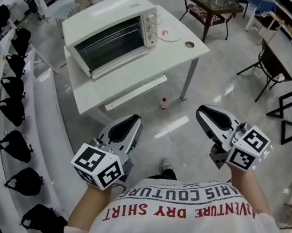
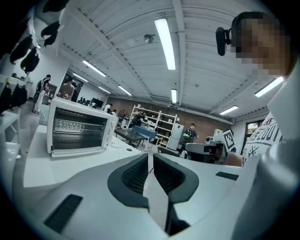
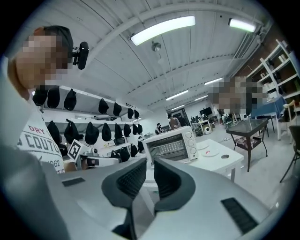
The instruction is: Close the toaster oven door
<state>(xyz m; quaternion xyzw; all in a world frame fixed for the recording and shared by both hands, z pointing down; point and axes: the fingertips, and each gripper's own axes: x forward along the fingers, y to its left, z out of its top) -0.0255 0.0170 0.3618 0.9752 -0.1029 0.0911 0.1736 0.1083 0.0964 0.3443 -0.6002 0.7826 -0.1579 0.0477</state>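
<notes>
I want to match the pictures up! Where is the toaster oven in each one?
Head view: the toaster oven is at the top, a little left of the middle.
Left gripper view: it is on the left side, halfway down.
Right gripper view: it is near the middle.
Shared landmark: the white table it stands on shows in all three views.

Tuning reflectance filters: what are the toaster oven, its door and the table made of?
Toaster oven: white, smooth casing, likely painted sheet metal. Door: dark see-through pane, rack visible behind, so probably glass. Table: white top with soft sheen, laminate or plastic; cannot tell.
</notes>
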